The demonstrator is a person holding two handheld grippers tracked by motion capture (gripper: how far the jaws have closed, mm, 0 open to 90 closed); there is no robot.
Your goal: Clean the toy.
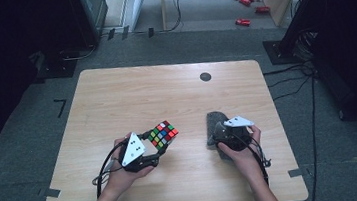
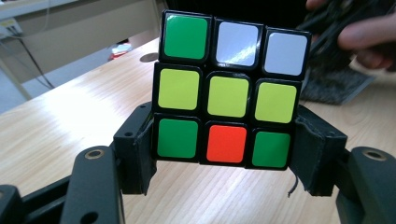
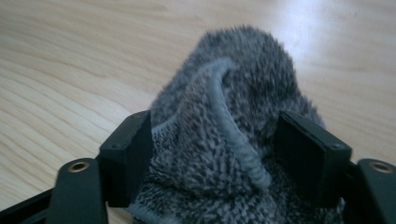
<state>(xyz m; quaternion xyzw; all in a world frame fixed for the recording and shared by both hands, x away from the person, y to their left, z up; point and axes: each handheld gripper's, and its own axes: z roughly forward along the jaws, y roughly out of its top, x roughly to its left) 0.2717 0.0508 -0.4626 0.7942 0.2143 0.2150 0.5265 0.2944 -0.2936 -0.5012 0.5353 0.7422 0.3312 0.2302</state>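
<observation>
Left gripper (image 1: 163, 141): held in the person's left hand (image 1: 124, 174), whose forearm enters over the near edge of the table (image 1: 115, 92), left of its middle; the gripper lies low and roughly level, pointing away and to the right, its grey three-cornered plate uppermost and its cable looping back toward the near edge. Jaws: clamped on the puzzle cube (image 1: 163, 134), one pad on each of two opposite sides at the cube's lowest row, as seen in the left gripper view (image 2: 226, 156). Puzzle cube (image 2: 231, 88): held clear of the wood, tilted, over the near half of the table and a little left of centre; the face toward the gripper's camera shows green, white, white above, three yellow across the middle, green, red, green below. Right gripper (image 1: 219, 135): held in the person's right hand (image 1: 239, 149), forearm entering over the near edge right of the middle, gripper pointing away and leftward, angled down onto the cloth. Jaws: partway apart, one at each side of a raised fold of the grey cloth (image 3: 224, 140), both pads touching the pile; whether they pinch it firmly cannot be told. Grey cloth (image 1: 214, 122): fuzzy, bunched, lying on the near right part of the table, near the cube but apart from it.
</observation>
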